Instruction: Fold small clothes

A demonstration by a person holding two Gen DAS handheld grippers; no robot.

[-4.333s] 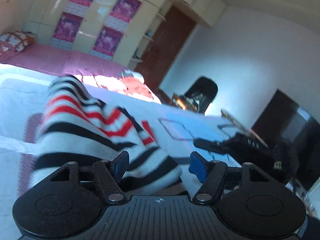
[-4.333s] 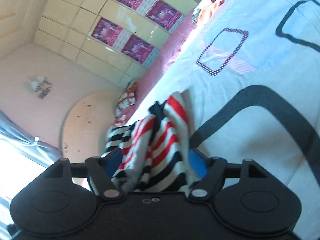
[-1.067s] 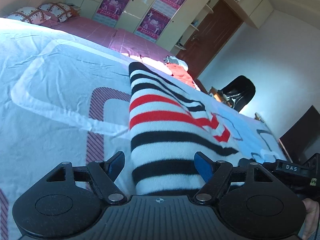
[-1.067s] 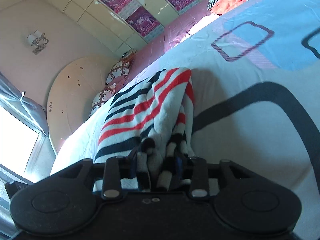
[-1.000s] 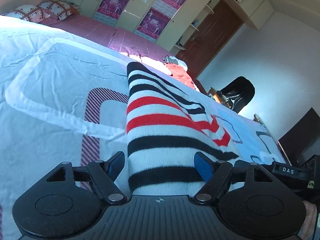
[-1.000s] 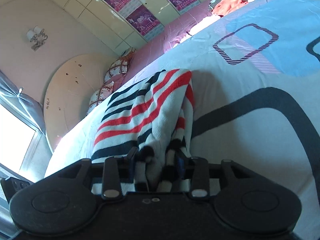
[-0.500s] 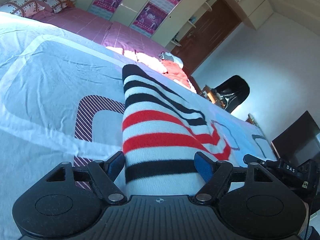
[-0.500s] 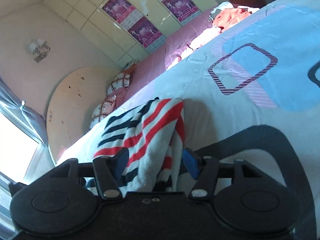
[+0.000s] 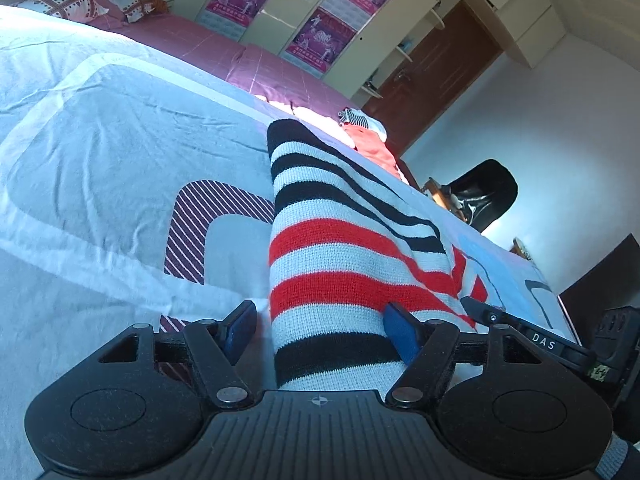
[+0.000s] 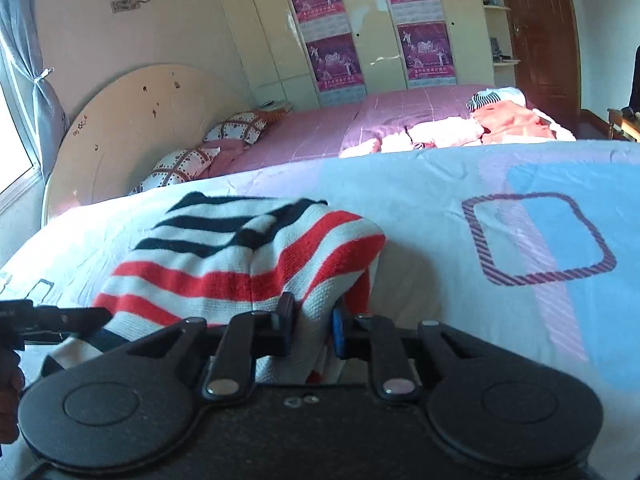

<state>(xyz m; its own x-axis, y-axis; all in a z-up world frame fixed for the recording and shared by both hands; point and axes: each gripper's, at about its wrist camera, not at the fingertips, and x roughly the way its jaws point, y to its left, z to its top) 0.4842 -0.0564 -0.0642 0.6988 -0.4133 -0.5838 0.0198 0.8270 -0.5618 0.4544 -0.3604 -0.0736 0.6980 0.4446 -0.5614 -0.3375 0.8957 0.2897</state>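
A knitted garment (image 9: 340, 240) with white, black and red stripes lies folded on the pale blue bedspread (image 9: 100, 160). My left gripper (image 9: 320, 326) straddles its near end and its jaws are closing. The right pad touches the knit, while the left pad stands clear of it. In the right wrist view the same garment (image 10: 240, 264) lies ahead. My right gripper (image 10: 312, 322) is closing, with a raised fold of the garment's right edge pinched between its pads. The other gripper (image 10: 52, 316) shows at the left of that view.
A loose pile of orange and white clothes (image 10: 508, 120) lies at the far side of the bedspread (image 10: 520, 320). Beyond it are a pink bed with patterned pillows (image 10: 192, 160) and a postered wardrobe (image 10: 360, 40). A black chair (image 9: 488, 196) and a dark screen (image 9: 600, 292) stand to the right.
My right gripper let go of the bunched edge, rolled to level and closed again on a fold further along. My left gripper shifted slightly along the garment and its jaws narrowed a little.
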